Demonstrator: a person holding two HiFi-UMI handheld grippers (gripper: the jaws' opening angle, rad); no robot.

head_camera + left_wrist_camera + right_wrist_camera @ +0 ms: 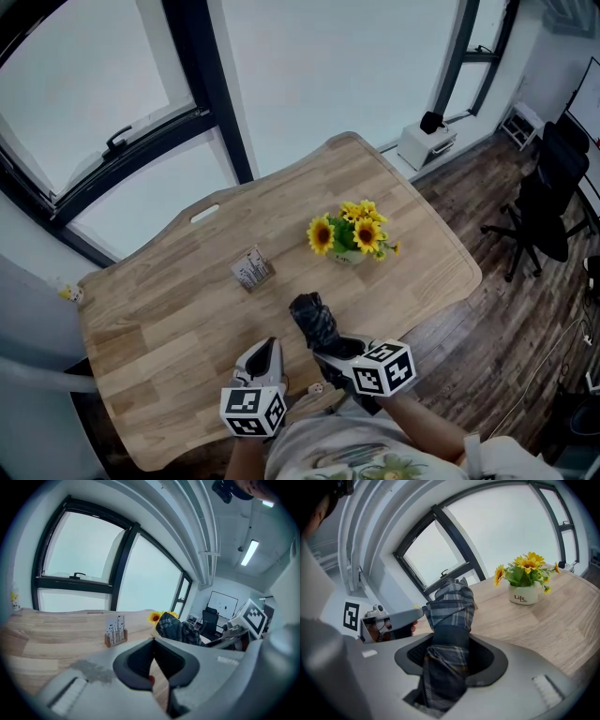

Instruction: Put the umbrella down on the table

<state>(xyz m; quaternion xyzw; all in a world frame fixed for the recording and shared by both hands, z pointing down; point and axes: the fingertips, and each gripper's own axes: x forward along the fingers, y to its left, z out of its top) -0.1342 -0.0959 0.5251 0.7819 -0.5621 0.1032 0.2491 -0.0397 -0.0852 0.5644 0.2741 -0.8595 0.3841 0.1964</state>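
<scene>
Right gripper [451, 654] is grasping the folded plaid umbrella [450, 604] around its middle, jaws pressing into the fabric. The umbrella's far end is pointing up and out over the near part of the desk [169, 328], apparently not resting on it. Left gripper [153, 663] is sitting clenched with nothing between its jaws, just left of the right one at the near edge.

Risks, as I'm judging them:
- Letting go while the umbrella is tilting in the air is likely sending it rolling off the near edge, which is close.
- Loose cloth is bunching between the jaws, so it may be snagging on release.
- Pushing too far out is risking a knock on the sunflower pot [352, 242], which is standing farther out and slightly right.

A small wooden card stand [251, 269] is standing far-left of the umbrella, well apart. The desk is light wood with a wavy outline and mostly bare. Big dark-framed windows [84, 94] are running along the far side, with a white box [427, 141] below them. An office chair [548, 202] is standing at right on a dark wood floor [487, 328].
</scene>
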